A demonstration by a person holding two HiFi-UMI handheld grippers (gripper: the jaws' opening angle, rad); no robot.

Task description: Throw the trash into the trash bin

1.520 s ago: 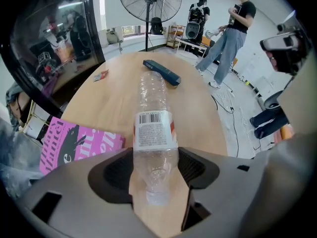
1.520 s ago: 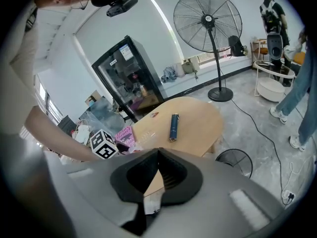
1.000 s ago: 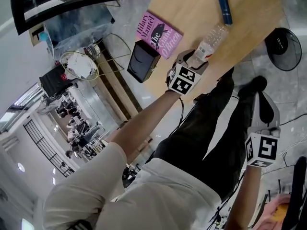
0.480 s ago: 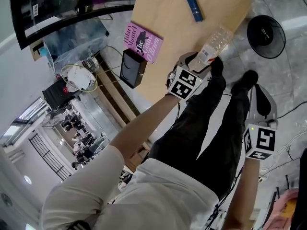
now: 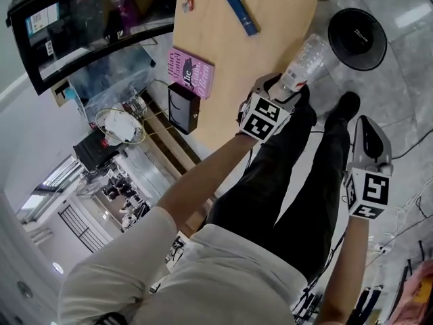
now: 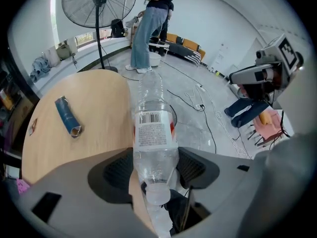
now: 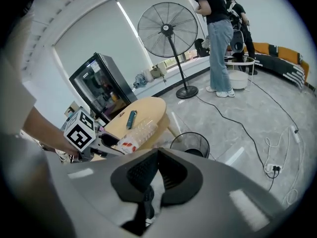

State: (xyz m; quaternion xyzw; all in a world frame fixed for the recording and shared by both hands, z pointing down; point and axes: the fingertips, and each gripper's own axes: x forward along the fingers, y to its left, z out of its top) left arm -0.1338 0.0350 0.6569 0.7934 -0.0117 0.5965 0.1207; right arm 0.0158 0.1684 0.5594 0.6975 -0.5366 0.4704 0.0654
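Observation:
A clear plastic bottle [image 5: 308, 58] with a white and red label is clamped near its neck by my left gripper [image 5: 284, 90]. It sticks out past the edge of the wooden table [image 5: 223, 59] towards the black mesh trash bin [image 5: 357, 38] on the floor. In the left gripper view the bottle [image 6: 153, 128] sits between both pads of the left gripper [image 6: 154, 165], cap end towards the camera. My right gripper [image 5: 365, 124] hangs over the floor beside the person's legs, jaws together and empty. The right gripper view shows the right gripper [image 7: 157, 155], the bin [image 7: 190, 145] and the bottle [image 7: 138, 133].
A crumpled blue wrapper [image 5: 241, 11], a pink book [image 5: 191, 72] and a small red scrap [image 5: 187, 4] lie on the table; a black box [image 5: 183, 107] is at its edge. A standing fan [image 7: 168, 29], floor cables [image 7: 277, 167] and people [image 7: 218, 33] are beyond.
The left gripper has carried the bottle off the tabletop, past the table's edge and towards the bin. The right gripper has moved along the floor side, closer to the bin.

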